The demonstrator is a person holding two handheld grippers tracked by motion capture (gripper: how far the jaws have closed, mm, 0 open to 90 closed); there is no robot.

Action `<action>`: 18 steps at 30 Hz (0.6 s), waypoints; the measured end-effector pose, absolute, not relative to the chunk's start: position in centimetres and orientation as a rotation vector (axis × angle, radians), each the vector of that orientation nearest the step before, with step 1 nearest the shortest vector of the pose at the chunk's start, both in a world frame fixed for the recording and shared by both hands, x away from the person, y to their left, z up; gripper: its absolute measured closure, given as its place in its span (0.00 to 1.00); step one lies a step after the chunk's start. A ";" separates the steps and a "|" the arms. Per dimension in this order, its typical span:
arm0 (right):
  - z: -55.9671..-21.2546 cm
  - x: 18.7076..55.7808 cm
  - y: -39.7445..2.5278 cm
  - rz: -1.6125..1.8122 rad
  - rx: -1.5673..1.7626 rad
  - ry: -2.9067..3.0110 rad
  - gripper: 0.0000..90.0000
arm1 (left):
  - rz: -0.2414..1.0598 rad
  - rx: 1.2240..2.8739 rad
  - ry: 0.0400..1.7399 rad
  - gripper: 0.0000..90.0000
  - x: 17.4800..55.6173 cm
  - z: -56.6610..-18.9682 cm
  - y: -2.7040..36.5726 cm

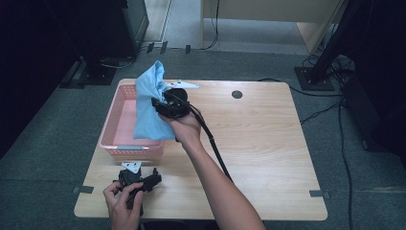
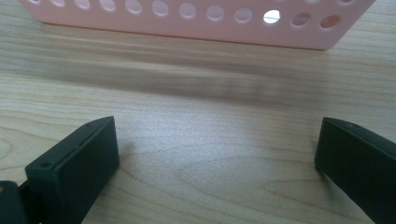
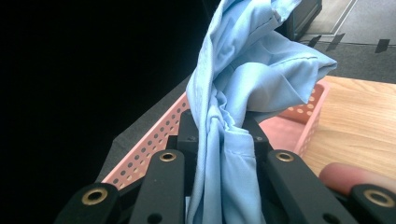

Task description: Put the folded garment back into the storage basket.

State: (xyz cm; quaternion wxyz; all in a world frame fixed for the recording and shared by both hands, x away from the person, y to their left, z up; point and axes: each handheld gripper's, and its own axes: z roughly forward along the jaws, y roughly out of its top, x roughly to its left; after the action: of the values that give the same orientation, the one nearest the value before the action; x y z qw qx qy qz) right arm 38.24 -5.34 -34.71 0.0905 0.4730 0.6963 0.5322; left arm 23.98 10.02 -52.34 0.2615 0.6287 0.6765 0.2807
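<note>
Grey carpet is seen all round a pale wooden table (image 1: 258, 143), with cables trailing off to the right and dark stands at the back.

Nearest the person, the left gripper (image 1: 140, 181) is parked low at the table's front left corner, jaws spread wide with nothing between them; in the left gripper view just bare wood and the pink basket's (image 2: 196, 28) perforated wall are looked at.

Further out, the right gripper (image 1: 168, 105) is held up above the basket's (image 1: 125, 91) right rim, and its jaws are clamped on a light blue cloth (image 1: 147, 103). The cloth (image 3: 233, 116) is bunched between the jaws, part of it sticking up above the gripper and the rest draped down over the basket's near right corner.

So what could go wrong, probably: the hanging tail looks like it's spilling over the rim rather than sitting fully inside, so if it's released right there, half the cloth could be left flopped onto the table. The light basket could also be dragged or tipped if the fabric gets snagged on the rim. A shift further left over the basket would likely be needed before letting go.
</note>
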 end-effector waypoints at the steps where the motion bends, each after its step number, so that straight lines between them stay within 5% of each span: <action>1: -34.8 38.3 -5.2 1.579 1.403 2.072 0.85 | 0.760 1.701 1.831 0.00 24.0 -52.3 10.0; 18: -36.7 39.4 -2.5 1.536 1.426 2.115 0.85 | 0.759 1.702 1.831 0.00 24.0 -52.3 10.0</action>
State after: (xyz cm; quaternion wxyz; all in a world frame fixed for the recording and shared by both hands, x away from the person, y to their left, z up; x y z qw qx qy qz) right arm 39.40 -2.51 -36.68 0.0820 0.4772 0.7080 0.5141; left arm 23.98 10.02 -52.34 0.2614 0.6287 0.6765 0.2805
